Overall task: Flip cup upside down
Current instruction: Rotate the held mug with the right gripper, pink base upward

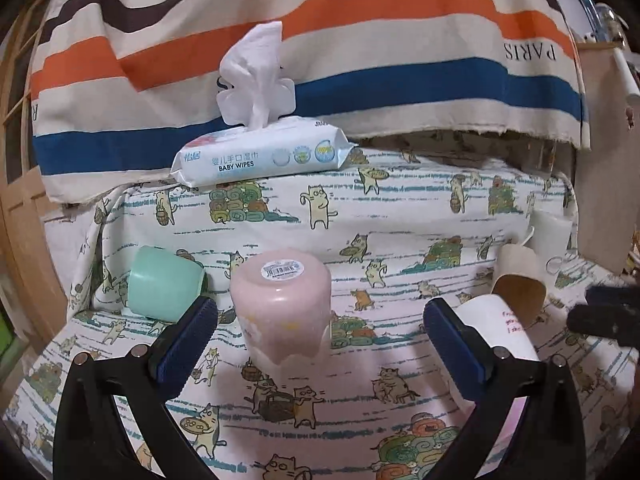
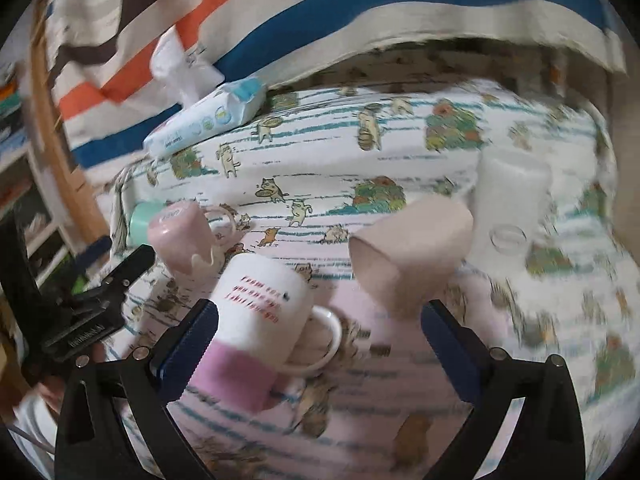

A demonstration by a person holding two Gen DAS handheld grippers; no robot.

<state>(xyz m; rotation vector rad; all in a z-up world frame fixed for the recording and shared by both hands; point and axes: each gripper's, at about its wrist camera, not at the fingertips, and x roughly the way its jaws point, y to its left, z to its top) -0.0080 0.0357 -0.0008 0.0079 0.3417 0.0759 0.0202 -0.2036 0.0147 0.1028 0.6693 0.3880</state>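
Note:
A pink cup (image 1: 282, 308) stands upside down on the cat-print cloth, its barcode sticker on top; it also shows in the right wrist view (image 2: 180, 236). My left gripper (image 1: 318, 326) is open, its fingers on either side of the pink cup and a little nearer the camera, not touching. A white and pink mug (image 2: 256, 328) with red lettering lies on its side; it also shows in the left wrist view (image 1: 496, 332). My right gripper (image 2: 320, 334) is open around the mug, empty.
A mint green cup (image 1: 164, 288) lies on its side at left. A beige paper cup (image 2: 408, 248) lies on its side. A clear cup (image 2: 512, 204) stands at right. A baby wipes pack (image 1: 260, 152) sits at the back under a striped cloth (image 1: 360, 40).

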